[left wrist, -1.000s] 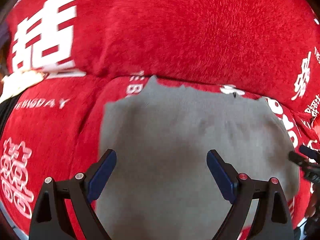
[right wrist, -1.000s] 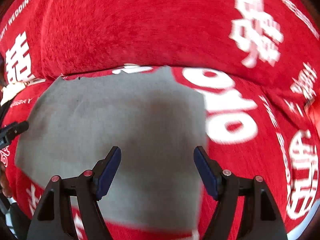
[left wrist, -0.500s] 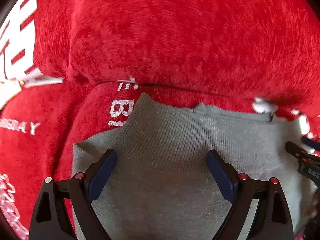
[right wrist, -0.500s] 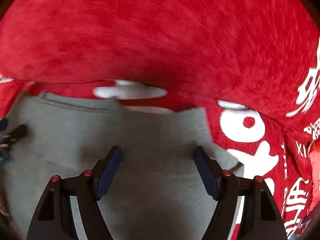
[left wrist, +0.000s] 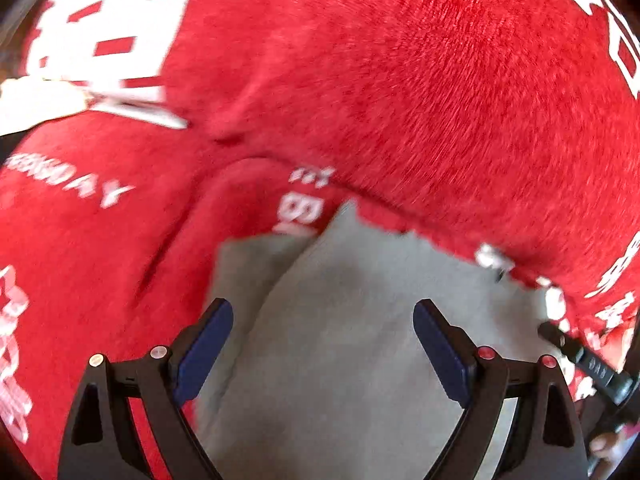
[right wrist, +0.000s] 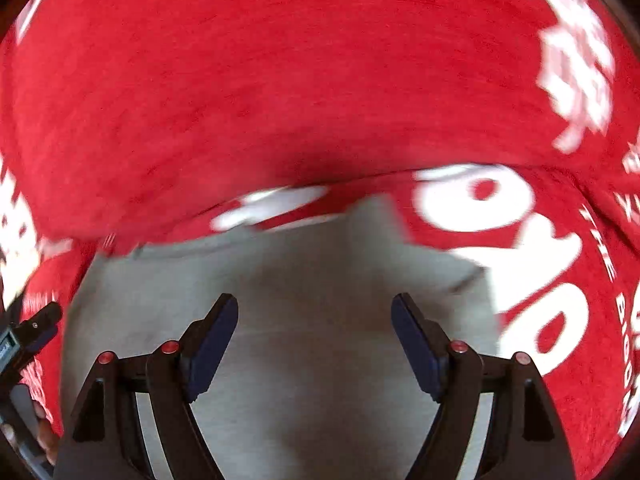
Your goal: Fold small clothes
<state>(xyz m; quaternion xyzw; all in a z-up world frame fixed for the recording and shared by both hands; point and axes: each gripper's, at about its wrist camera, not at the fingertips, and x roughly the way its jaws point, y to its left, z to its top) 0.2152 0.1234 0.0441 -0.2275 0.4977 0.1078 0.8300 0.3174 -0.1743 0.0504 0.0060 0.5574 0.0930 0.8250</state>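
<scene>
A grey garment [left wrist: 360, 360] of soft knit lies flat on a red plush cover [left wrist: 400, 80], its far edge close under a thick padded roll of the same red fabric. In the left wrist view a folded-over layer shows at its left side — a diagonal edge runs from the far corner down toward the near left, with a lower grey layer peeking out beyond it. In the right wrist view the garment [right wrist: 320, 320] has a raised point at its far edge and a short crease near its right corner.

Both pictures are smeared by motion, so the knit's weave and the garment's seams are hard to make out, and what kind of garment it is cannot be told. Its near part is cut off by the bottom of each picture and partly covered by the gripper arms. The white lettering and large white characters on the cover [right wrist: 280, 80] are mostly blurred or cropped; only fragments read clearly.

The cover is fuzzy, with a visible nap; the garment is matte and smooth by comparison.

The left hand-held gripper [left wrist: 322, 344] hangs over the garment with its blue-padded fingers spread wide and nothing between them. The right hand-held gripper [right wrist: 314, 340] — also above the grey cloth — has its jaws opening, with no fabric pinched between the pads. Each gripper's black tip shows at the edge of the other's view.
</scene>
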